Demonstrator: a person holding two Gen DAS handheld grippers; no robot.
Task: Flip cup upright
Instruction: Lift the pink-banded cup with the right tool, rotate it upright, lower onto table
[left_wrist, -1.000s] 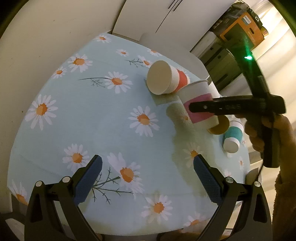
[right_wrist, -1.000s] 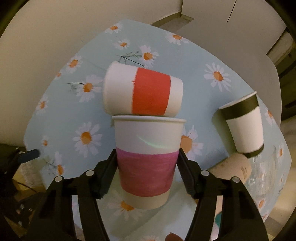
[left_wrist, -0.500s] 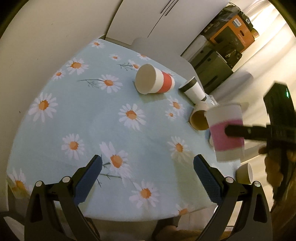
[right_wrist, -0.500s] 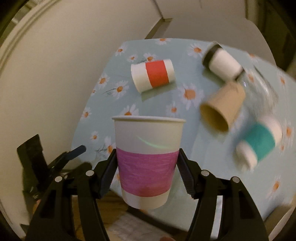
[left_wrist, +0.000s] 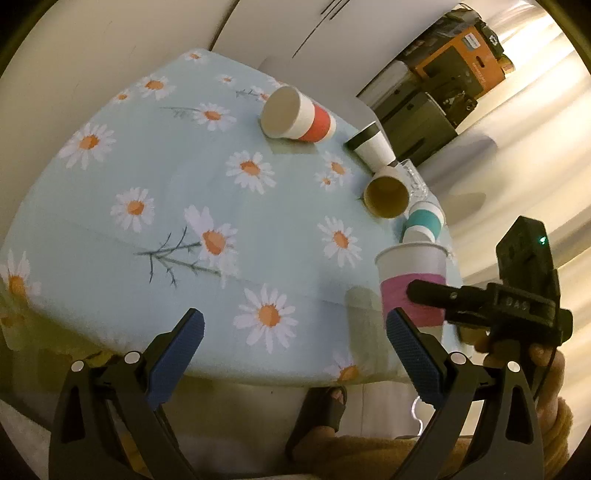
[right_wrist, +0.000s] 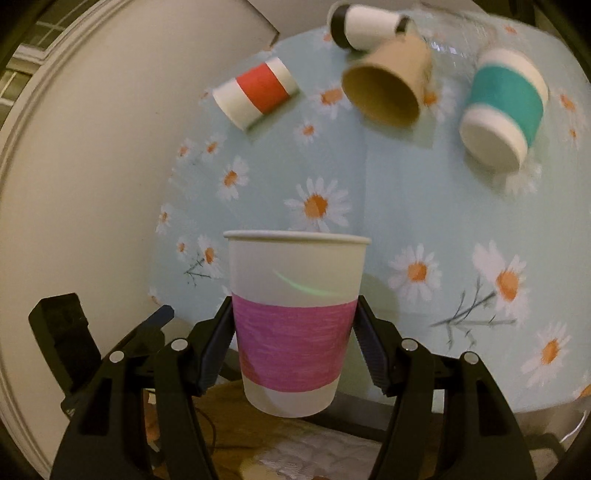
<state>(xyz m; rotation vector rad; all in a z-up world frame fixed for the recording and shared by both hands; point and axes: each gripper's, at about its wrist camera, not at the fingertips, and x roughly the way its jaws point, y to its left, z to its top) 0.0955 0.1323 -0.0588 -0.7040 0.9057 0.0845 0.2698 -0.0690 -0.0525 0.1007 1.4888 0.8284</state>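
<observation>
The right gripper (right_wrist: 293, 341) is clamped on the pink-banded paper cup (right_wrist: 295, 325), pads on the pink band, mouth up. The cup sits at the near right edge of the daisy tablecloth (left_wrist: 184, 206); whether its base touches the cloth I cannot tell. The left gripper (left_wrist: 295, 332) hangs wide and holds nothing.

Risks, as I judge them: released over the edge, the cup could tip off the table; a hard squeeze could dent its thin wall; a tilted release could topple it.

Count: five paper cups. One held upright; four lying down: the red-banded cup (left_wrist: 299, 116), black-rimmed cup (left_wrist: 371, 146), plain brown cup (left_wrist: 388, 192), teal-banded cup (left_wrist: 423, 223). Two grippers
</observation>
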